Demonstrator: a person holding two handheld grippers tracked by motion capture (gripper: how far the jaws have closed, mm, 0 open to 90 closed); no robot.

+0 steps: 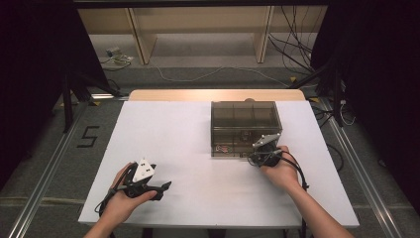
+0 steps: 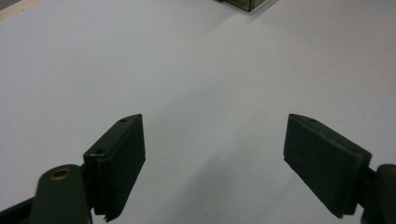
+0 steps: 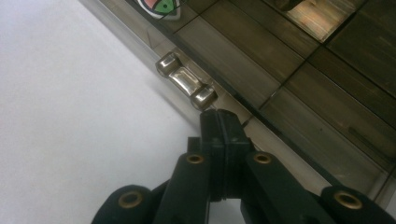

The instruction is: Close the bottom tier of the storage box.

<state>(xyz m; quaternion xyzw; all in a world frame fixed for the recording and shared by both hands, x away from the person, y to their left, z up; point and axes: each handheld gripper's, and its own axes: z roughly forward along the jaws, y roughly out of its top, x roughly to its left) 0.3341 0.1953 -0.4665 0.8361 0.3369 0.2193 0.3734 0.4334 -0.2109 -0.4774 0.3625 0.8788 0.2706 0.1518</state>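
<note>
A white tabletop (image 1: 198,148) is seen from above, with a person's forearms entering from the near edge, each hand holding a two-jaw tool. The left tool (image 1: 161,191) is held low over bare tabletop, well apart from everything else; in the left gripper view (image 2: 212,163) its two black jaws are spread wide, released, with nothing between them, and a corner of a box is glimpsed far ahead of them. A smoke-tinted transparent compartment box (image 1: 246,126), its lid closed and divided by a grid of partitions, is placed directly ahead of the right tool (image 1: 257,157), which is brought up against the box's near wall. In the right gripper view the right tool's (image 3: 223,122) jaws are pressed flat together, clenched, with nothing visible between them; their tips are positioned just beside a small translucent latch (image 3: 186,80) on the box's front edge, slightly ahead and to the left of the tips. Whether the tips touch the latch cannot be told. A red and green sticker (image 3: 161,7) is partly seen inside the box, farther ahead to the left.
</note>
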